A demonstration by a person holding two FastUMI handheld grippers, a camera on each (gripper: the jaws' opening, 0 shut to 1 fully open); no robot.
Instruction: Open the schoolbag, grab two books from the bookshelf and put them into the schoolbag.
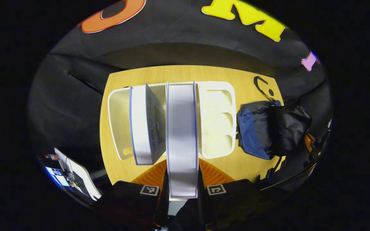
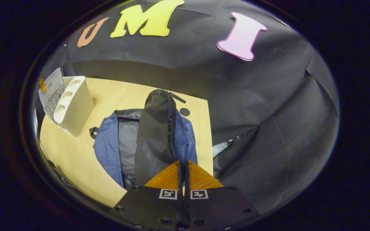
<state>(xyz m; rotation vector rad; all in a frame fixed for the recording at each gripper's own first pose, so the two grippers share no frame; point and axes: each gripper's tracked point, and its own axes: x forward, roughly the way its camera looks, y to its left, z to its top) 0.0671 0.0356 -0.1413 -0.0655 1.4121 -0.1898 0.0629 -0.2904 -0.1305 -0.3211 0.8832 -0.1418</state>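
The wooden tabletop (image 1: 236, 166) fills the booth's middle, black cloth walls behind it. On its right side slumps the schoolbag (image 1: 268, 128), soft blue-and-black fabric, its flap held up by the right tool (image 2: 182, 168), whose fingers are pressed together on the fabric. Left of it stands the white bookshelf (image 1: 217, 118), one book (image 1: 145, 125) leaning inside. The left tool (image 1: 182, 179) pinches a second, stiff book (image 1: 181, 138) by its near edge; likely fairly heavy, it needs a firm grip.

Off-task clutter around my worktop

I see the wooden worktop (image 1: 124, 80), an open laptop (image 1: 79, 176) off its near-left corner, and a small round black disc (image 2: 184, 112) lying on the wood.
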